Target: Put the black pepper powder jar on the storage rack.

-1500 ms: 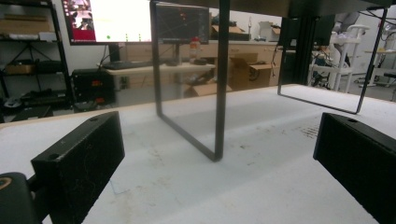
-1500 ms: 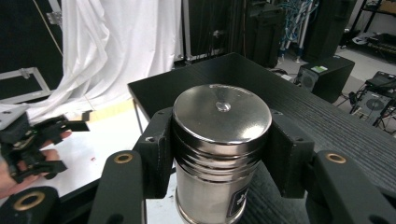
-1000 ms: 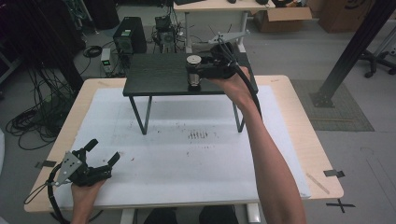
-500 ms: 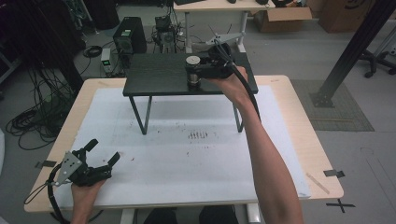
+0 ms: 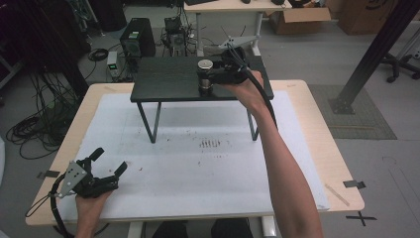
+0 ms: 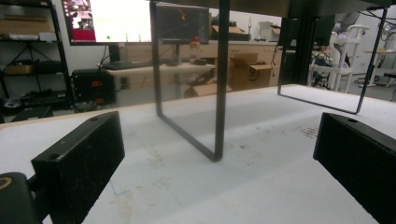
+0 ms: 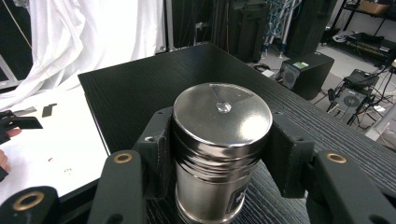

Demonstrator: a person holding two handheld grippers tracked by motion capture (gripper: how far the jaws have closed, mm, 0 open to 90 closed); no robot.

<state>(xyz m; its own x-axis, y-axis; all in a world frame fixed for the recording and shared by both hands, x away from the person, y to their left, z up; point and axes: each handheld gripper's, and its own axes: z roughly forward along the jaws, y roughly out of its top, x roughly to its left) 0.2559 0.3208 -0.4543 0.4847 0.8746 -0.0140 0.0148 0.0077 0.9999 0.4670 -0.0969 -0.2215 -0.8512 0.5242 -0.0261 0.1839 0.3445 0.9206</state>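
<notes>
The right hand-held gripper (image 7: 219, 154) squeezes the shiny can (image 7: 219, 154) on the black shelf (image 5: 168, 79). The left hand-held gripper (image 5: 106, 171) waits open, holding nothing. The can looks grabbed, not lifted yet.

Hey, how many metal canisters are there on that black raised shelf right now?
1. A single shiny silver cylindrical metal canister stands upright on the black raised shelf, toward its right half, clamped between the jaws of the right tool. Nothing else sits on the shelf top.
</notes>
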